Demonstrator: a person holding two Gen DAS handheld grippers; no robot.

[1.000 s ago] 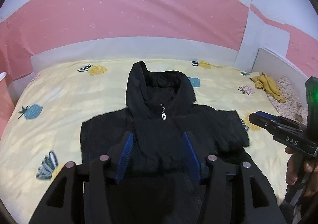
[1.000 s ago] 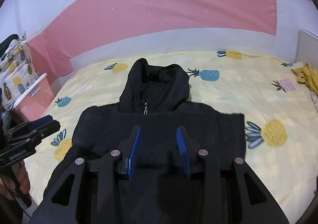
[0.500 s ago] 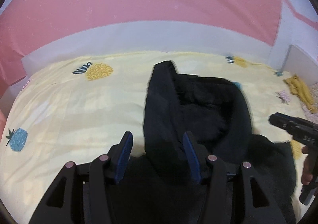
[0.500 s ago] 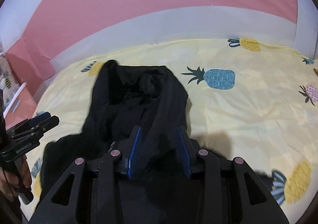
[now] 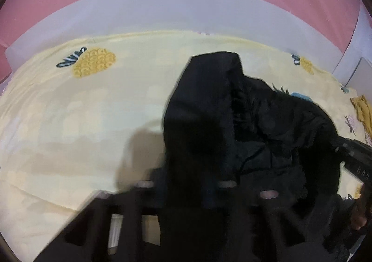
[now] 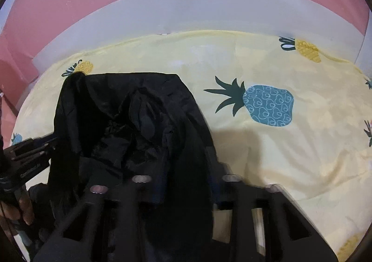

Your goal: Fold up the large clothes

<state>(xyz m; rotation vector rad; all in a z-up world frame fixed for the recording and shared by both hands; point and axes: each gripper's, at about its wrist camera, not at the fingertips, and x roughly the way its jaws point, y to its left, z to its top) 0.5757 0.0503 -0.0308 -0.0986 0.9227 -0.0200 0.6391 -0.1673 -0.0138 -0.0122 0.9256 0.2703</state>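
A black hooded jacket (image 5: 209,110) lies on the yellow pineapple-print bed sheet (image 5: 81,122), hood towards the wall. My left gripper (image 5: 186,192) is at the hood's left side; its jaws are closing with black fabric between them, and the fingers are blurred. My right gripper (image 6: 186,187) is at the hood's right edge of the jacket (image 6: 116,110), jaws closing on black fabric that covers the pads. Each gripper shows in the other's view: the right gripper (image 5: 341,148) and the left gripper (image 6: 50,142), both at the jacket's edge.
The bed sheet (image 6: 267,157) runs to a white headboard strip (image 5: 186,6) under a pink wall. A yellow cloth (image 5: 361,110) lies at the bed's far right. A person's hand (image 6: 21,208) holds the left gripper's handle.
Both grippers have moved forward and down from the jacket's body to the hood. Their jaws, wide apart before, have drawn in around the hood's black fabric.
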